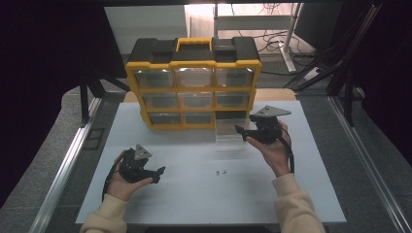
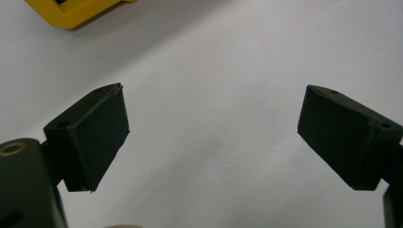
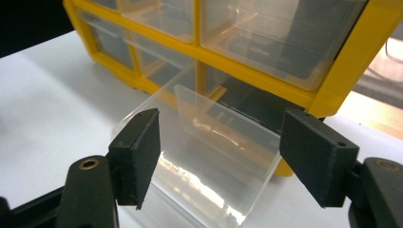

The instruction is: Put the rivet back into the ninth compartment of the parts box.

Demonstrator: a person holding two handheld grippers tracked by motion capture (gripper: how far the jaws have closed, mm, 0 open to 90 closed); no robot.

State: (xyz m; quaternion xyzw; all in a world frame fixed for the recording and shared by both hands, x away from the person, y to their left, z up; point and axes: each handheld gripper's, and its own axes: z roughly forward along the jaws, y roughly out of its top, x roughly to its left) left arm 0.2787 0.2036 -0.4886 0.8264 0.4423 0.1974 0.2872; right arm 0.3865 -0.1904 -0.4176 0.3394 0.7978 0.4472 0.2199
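At desk's far edge: organizer (image 1: 193,82), yellow frame, clear drawers. Drawer (image 1: 229,134) out of bottom-right slot, on desk before it. Right gripper (image 1: 252,134) just behind drawer, jaws wide, holding nothing. Left gripper (image 1: 156,174) near front-left corner, jaws wide, empty. Two small screws (image 1: 221,171) mid-desk. Advice: steady drawer squarely, pick screws singly.

1. Yellow-framed plastic drawer cabinet (image 1: 194,90): black top, yellow handle, clear drawer fronts.
2. Clear colourless plastic drawer (image 1: 229,134): transparent throughout, drawn out at the cabinet's lower right.
3. Flat surface (image 1: 204,194): plain pale grey-white, unpatterned.
4. Left gripper (image 1: 158,174) and right gripper (image 1: 241,132): matt black fingers, grey plates.
5. Sleeves (image 1: 297,208): cream.
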